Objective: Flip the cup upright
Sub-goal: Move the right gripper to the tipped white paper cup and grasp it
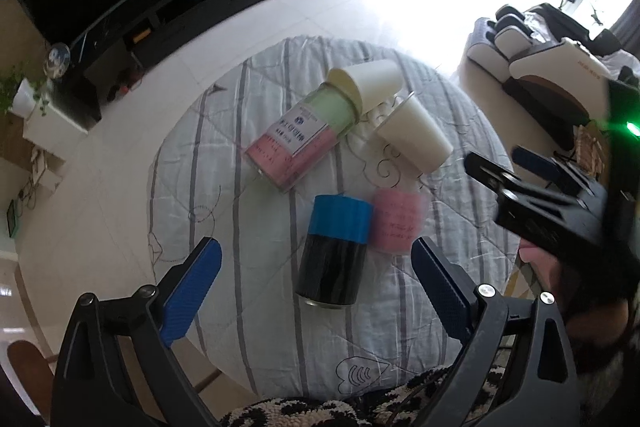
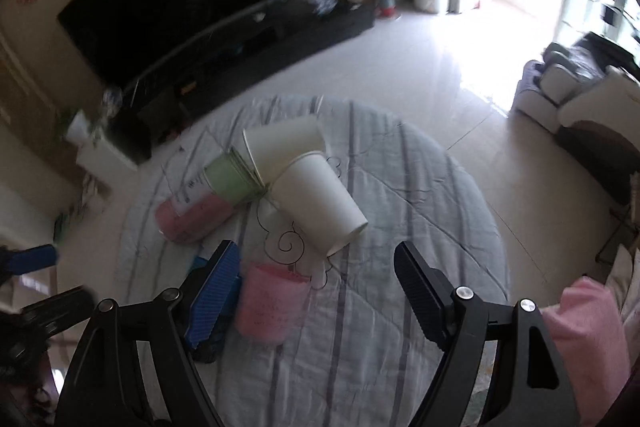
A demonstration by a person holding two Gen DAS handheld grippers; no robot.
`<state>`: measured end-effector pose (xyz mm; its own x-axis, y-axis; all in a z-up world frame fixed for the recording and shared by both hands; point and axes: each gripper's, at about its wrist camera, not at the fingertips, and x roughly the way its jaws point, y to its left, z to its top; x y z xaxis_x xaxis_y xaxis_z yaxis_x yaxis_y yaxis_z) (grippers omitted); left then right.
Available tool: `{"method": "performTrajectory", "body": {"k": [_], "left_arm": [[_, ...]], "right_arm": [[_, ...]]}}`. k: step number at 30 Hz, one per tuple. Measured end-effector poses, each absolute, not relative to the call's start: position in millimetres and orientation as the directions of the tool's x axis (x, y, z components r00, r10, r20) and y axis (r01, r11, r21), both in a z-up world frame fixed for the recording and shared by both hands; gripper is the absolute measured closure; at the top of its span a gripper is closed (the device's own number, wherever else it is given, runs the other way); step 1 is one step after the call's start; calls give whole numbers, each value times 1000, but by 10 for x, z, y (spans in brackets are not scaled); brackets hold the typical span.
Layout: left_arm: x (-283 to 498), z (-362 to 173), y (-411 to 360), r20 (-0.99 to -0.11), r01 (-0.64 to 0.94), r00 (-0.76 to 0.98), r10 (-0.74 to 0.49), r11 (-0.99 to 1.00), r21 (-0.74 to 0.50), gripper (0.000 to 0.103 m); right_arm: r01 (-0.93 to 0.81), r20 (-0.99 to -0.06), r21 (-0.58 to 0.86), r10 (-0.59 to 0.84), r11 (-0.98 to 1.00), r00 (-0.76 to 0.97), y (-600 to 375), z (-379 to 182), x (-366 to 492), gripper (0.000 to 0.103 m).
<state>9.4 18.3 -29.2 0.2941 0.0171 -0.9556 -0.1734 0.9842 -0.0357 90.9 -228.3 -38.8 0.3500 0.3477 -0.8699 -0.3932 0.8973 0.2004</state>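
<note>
Striped grey bedding [image 1: 248,131] covers the round table, with a dark television unit along the upper left of both views; your cups lie in a cluster at the middle of the cloth.

Nearest the right gripper [image 2: 316,287] is a white paper cup [image 2: 316,199] on its side — its long axis runs from upper left to lower right in the right wrist view, one end toward you just above the gap between the fingers; which end is the mouth you cannot tell from here; nothing shows inside it. A second white cup [image 2: 284,143] lies behind it, touching a clear tube [image 2: 208,199] of green and pink contents, also on its side. A pink cup [image 2: 268,303] stands just beside the blue left finger pad.

Both grippers have their jaws spread wide and hold nothing; the left gripper [image 1: 316,279] frames a blue-and-black can [image 1: 332,251], low centre of its view, so your right hand looks the nearer one for the white cup; you would likely need to square the jaws across its axis before closing.
</note>
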Motion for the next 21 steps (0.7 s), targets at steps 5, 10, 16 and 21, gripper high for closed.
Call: {"method": "performTrajectory", "body": {"k": [5, 10, 16, 21], "left_arm": [[213, -449, 204, -965, -194, 262, 15, 980, -38, 5], [385, -629, 228, -965, -205, 258, 40, 979, -15, 5], [609, -867, 303, -965, -228, 252, 67, 974, 8, 5], [739, -1083, 343, -973, -249, 218, 82, 968, 26, 5]], "right_arm": [[-473, -912, 166, 317, 865, 261, -2044, -748, 1261, 22], [-528, -937, 143, 286, 837, 200, -1878, -1033, 1486, 22], [-571, -954, 129, 258, 811, 151, -1753, -1290, 1611, 22], [-545, -942, 200, 312, 815, 121, -1766, -1426, 1651, 34]]}}
